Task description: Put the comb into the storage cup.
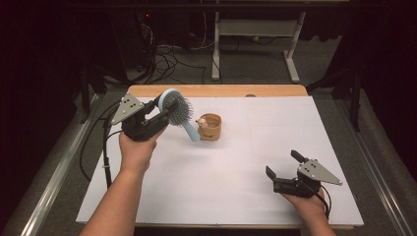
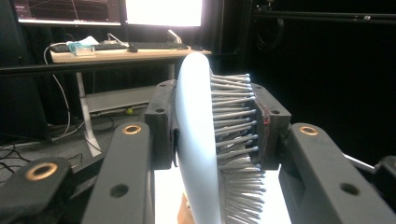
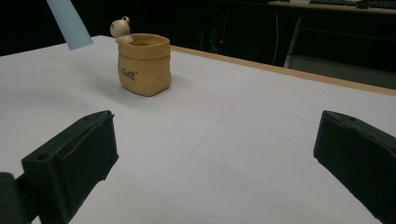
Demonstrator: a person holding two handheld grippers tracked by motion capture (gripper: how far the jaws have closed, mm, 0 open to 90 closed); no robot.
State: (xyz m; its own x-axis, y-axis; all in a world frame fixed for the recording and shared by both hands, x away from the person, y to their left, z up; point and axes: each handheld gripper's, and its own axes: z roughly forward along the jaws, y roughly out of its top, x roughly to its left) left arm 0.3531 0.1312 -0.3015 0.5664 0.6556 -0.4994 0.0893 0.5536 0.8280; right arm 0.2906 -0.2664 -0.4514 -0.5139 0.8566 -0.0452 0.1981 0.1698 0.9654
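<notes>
Hairbrush (image 1: 176, 109), pale blue with grey bristles, hangs in the upper left of the high view, clear of the white tabletop (image 1: 236, 167), its head pinched between my left tongs (image 1: 164, 112) and its handle slanting down toward the tan sack-shaped pot (image 1: 210, 127) at centre frame. In the left gripper view the pads clamp the brush (image 2: 198, 140) back on one side and bristle tips on the other. My right tongs (image 1: 284, 168) rest low at the lower right of the high view, spread wide with nothing between them, well apart from the pot (image 3: 142, 65).

The grip is the weak point, as I judge it: bristles flex, so the head could twist or slip as I tilt it. The handle tip sits just beside the pot's rim and the small figure (image 1: 201, 123) perched there; a careless swing could knock the light pot over or push it across the sheet.
</notes>
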